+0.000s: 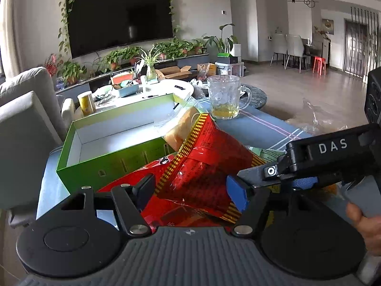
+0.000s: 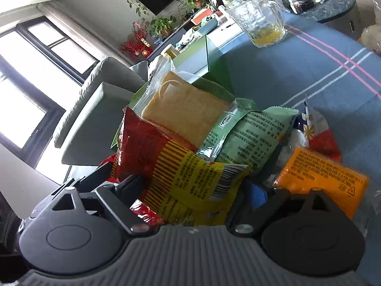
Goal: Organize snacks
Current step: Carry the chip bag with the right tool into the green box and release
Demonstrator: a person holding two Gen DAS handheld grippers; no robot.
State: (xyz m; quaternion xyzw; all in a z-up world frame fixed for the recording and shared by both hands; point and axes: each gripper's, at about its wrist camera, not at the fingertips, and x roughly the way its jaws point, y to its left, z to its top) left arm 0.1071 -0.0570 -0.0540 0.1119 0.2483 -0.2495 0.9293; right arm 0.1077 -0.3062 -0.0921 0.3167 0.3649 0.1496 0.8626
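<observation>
A puffy red snack bag [image 1: 202, 157] with gold stripes stands tilted between the pads of my left gripper [image 1: 190, 190], which press on its sides. From the right, a black finger [image 1: 252, 175] of the other gripper reaches the same bag. In the right wrist view my right gripper [image 2: 194, 190] is shut on that red and yellow bag [image 2: 188, 174]. Behind it lie a clear-wrapped bread pack [image 2: 185, 112], a green packet [image 2: 245, 135], an orange packet [image 2: 321, 178] and a red, white and blue packet [image 2: 314, 128]. An open green box [image 1: 100, 164] with a white inside sits just beyond the bag.
A glass mug [image 1: 223, 97] with a little yellow liquid stands on the blue striped tablecloth [image 1: 266, 126] behind the snacks. A grey sofa [image 1: 23, 119] is on the left. A white table with clutter and a yellow can [image 1: 86, 102] lies further back. A hand [image 1: 366, 224] holds the right gripper's handle.
</observation>
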